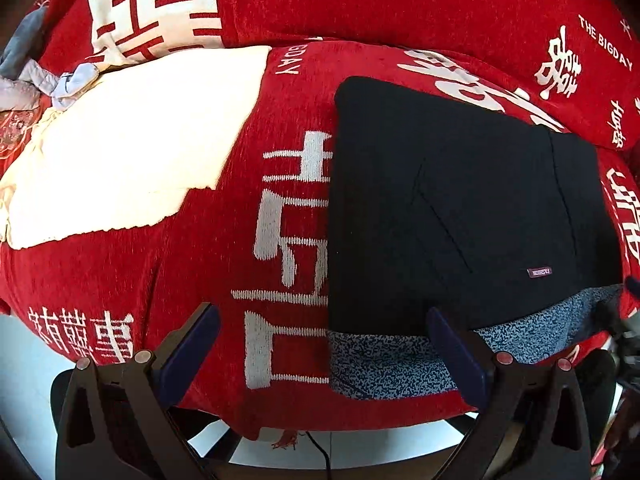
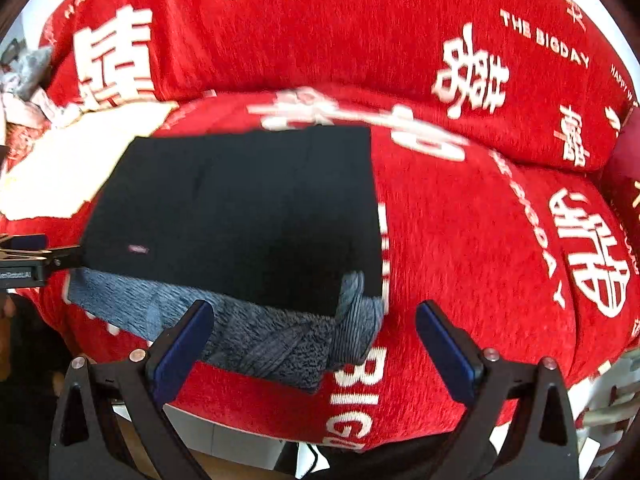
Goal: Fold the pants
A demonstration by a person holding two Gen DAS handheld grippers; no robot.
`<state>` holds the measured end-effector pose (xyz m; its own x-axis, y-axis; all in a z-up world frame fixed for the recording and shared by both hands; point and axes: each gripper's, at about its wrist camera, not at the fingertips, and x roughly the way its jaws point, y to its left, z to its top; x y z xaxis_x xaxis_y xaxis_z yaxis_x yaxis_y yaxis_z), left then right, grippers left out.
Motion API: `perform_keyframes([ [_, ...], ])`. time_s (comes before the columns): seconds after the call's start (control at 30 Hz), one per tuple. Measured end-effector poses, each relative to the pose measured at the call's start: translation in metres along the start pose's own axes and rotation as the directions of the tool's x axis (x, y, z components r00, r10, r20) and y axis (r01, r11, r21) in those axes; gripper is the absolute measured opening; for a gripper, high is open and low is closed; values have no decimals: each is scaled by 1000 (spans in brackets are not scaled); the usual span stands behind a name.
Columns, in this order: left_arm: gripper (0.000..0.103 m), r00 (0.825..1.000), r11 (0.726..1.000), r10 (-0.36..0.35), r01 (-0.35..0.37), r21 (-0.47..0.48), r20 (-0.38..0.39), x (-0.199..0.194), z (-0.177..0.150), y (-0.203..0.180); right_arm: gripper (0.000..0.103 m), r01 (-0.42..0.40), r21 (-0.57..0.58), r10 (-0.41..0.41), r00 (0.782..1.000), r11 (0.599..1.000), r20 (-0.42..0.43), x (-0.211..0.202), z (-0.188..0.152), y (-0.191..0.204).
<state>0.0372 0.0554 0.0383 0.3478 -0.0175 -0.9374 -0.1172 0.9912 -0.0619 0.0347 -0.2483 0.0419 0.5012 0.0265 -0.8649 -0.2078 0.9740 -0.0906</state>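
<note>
Dark navy pants (image 1: 460, 200) lie folded into a flat block on the red sofa seat, with a small label near their front edge. Their speckled blue-grey fleece lining (image 1: 392, 364) sticks out along the front. In the right wrist view the same pants (image 2: 248, 208) lie left of centre, and the lining (image 2: 272, 340) bunches at the front right corner. My left gripper (image 1: 324, 328) is open and empty, just in front of the pants' front left corner. My right gripper (image 2: 314, 326) is open and empty, in front of the bunched lining. The left gripper's tip (image 2: 28, 256) shows at the left edge.
A red sofa cover (image 1: 280, 240) with white lettering covers the seat and the backrest. A cream cloth (image 1: 128, 144) lies on the seat left of the pants. Grey and pale clothes (image 1: 28, 64) are piled at the far left. A pale floor (image 1: 24, 364) shows below the seat edge.
</note>
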Motion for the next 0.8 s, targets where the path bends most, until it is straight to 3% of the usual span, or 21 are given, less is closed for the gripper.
perform_keyframes([
  [0.07,103,1000,1000,15,-15,20,7,-3,0,-2,101,-3,27,5,997,1000,-71,17,-5,-6],
  [0.13,103,999,999,29,-30,29,21,-10,-2,-3,101,-38,79,44,997,996,-68,13,-6,-15],
  [0.27,103,999,998,38,-40,55,37,-14,-4,-9,101,3,57,-5,1000,998,31,-17,6,-13],
  [0.37,103,999,998,40,-42,54,37,-12,-4,-9,102,-68,68,58,988,995,146,-42,19,-8],
  [0.43,103,999,998,33,-34,46,31,-11,-4,-7,102,-125,53,114,979,991,170,-46,26,2],
  [0.63,103,999,998,39,-40,55,30,-11,-4,-7,102,-170,-14,171,984,985,55,-1,35,28],
  [0.7,103,999,998,34,-35,53,22,-10,-4,-7,102,-137,-20,136,990,990,-18,18,30,31],
  [0.73,103,999,998,33,-35,52,23,-10,-4,-6,102,-112,-17,112,994,994,-14,19,30,30],
  [0.8,103,999,998,35,-36,55,26,-11,-4,-6,102,-146,14,146,989,989,-9,12,34,24],
])
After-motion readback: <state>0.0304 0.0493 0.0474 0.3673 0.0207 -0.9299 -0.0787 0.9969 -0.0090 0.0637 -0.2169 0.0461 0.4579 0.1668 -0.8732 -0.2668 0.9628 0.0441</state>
